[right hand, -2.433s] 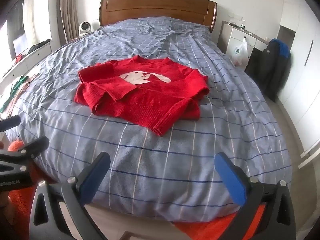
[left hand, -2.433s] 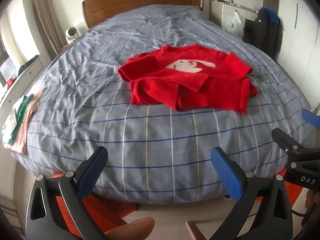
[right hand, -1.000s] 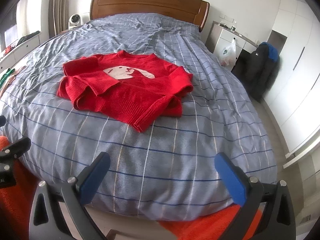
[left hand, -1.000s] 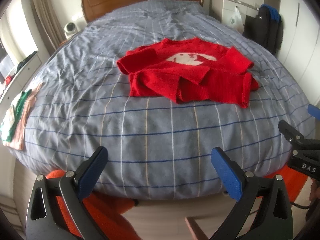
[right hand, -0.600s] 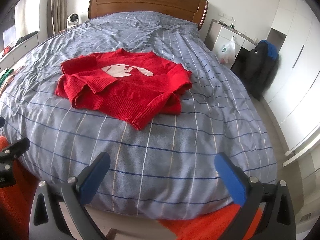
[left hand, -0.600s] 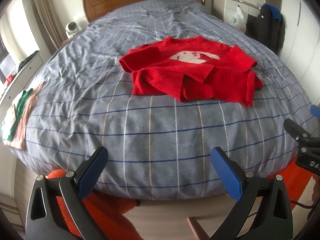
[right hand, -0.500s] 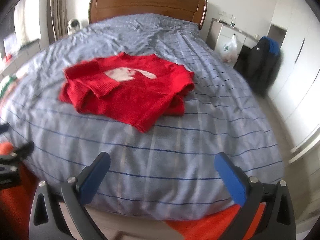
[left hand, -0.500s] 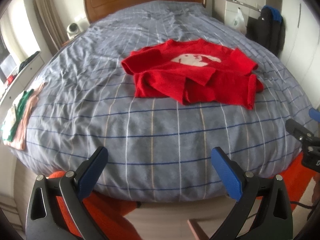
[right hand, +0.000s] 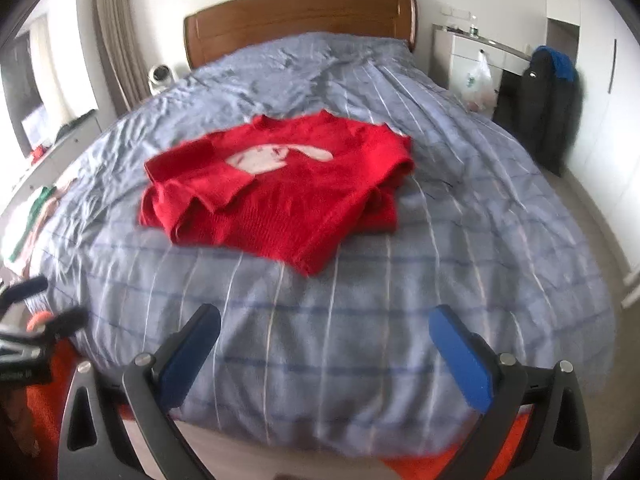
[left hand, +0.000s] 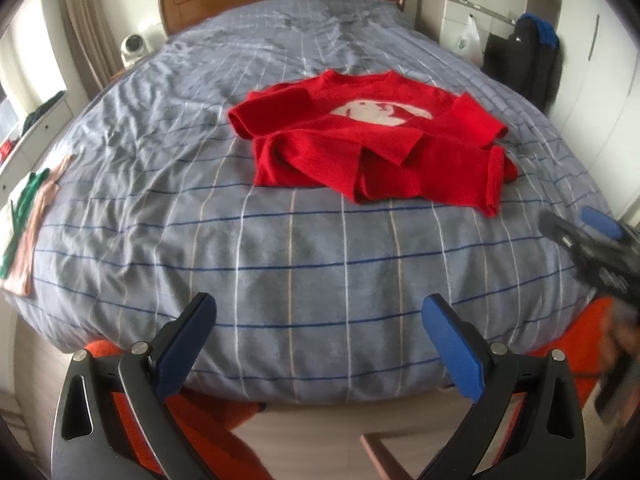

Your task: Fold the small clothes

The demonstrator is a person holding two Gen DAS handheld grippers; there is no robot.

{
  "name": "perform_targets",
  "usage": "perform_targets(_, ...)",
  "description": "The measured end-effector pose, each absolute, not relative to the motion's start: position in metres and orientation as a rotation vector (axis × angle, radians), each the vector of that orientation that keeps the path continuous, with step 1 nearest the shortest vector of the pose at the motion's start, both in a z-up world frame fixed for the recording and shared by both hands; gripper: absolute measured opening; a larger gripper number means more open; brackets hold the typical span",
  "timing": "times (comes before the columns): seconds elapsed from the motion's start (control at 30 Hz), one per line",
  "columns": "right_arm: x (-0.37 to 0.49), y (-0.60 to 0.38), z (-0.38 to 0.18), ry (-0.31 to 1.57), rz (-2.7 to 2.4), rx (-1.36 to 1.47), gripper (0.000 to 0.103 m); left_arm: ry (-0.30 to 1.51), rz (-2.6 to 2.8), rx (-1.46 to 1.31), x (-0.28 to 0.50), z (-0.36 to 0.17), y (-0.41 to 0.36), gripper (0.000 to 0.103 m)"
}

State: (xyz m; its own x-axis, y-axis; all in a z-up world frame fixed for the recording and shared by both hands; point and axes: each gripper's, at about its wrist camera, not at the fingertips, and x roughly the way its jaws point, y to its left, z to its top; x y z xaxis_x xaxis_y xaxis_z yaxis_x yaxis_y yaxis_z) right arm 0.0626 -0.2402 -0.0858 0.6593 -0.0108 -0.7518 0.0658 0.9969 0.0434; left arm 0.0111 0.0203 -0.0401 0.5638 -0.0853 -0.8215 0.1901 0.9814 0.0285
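Hovering off the foot of the bed (left hand: 280, 248), the left tool (left hand: 320, 344) and right tool (right hand: 326, 350), both spread apart and empty, faced the partly folded red sweater (left hand: 360, 148) mid-bed, so reaching its near hem seemingly came next.

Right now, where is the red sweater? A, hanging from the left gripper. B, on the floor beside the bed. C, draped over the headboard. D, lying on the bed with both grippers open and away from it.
D: the red sweater lies on the bed, while the left gripper and right gripper are both open, short of it.
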Motion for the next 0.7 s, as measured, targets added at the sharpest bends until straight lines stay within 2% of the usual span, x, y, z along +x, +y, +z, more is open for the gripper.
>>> perform_targets(0.23,0.126,-0.251,-0.130,0.928,0.007,0.227,0.102,0.970,-0.149,0.133,0.010,-0.044,0.017,0.103)
perform_targets(0.3,0.146,-0.256,-0.148,0.939,0.007,0.288,0.098,0.976,-0.146,0.143,0.009,-0.046,0.018,0.103)
perform_targets(0.33,0.151,-0.261,-0.154,0.949,0.013,0.331,0.075,0.977,-0.144,0.149,0.009,-0.046,0.019,0.103)
perform_targets(0.37,0.152,-0.268,-0.158,0.952,0.024,0.388,0.033,0.975,-0.138,0.155,0.008,-0.046,0.022,0.103)
perform_targets(0.4,0.147,-0.275,-0.157,0.948,0.033,0.443,0.014,0.971,-0.130,0.156,0.008,-0.046,0.026,0.103)
perform_targets(0.43,0.141,-0.280,-0.153,0.941,0.044,0.469,0.007,0.969,-0.121,0.153,0.009,-0.046,0.031,0.103)
perform_targets(0.6,0.073,-0.300,-0.113,0.929,0.135,0.480,0.007,0.993,-0.096,0.065,0.023,-0.056,0.062,0.103)
perform_targets(0.7,0.039,-0.305,-0.121,0.980,0.068,0.389,0.007,1.034,-0.153,-0.015,0.035,-0.066,0.068,0.102)
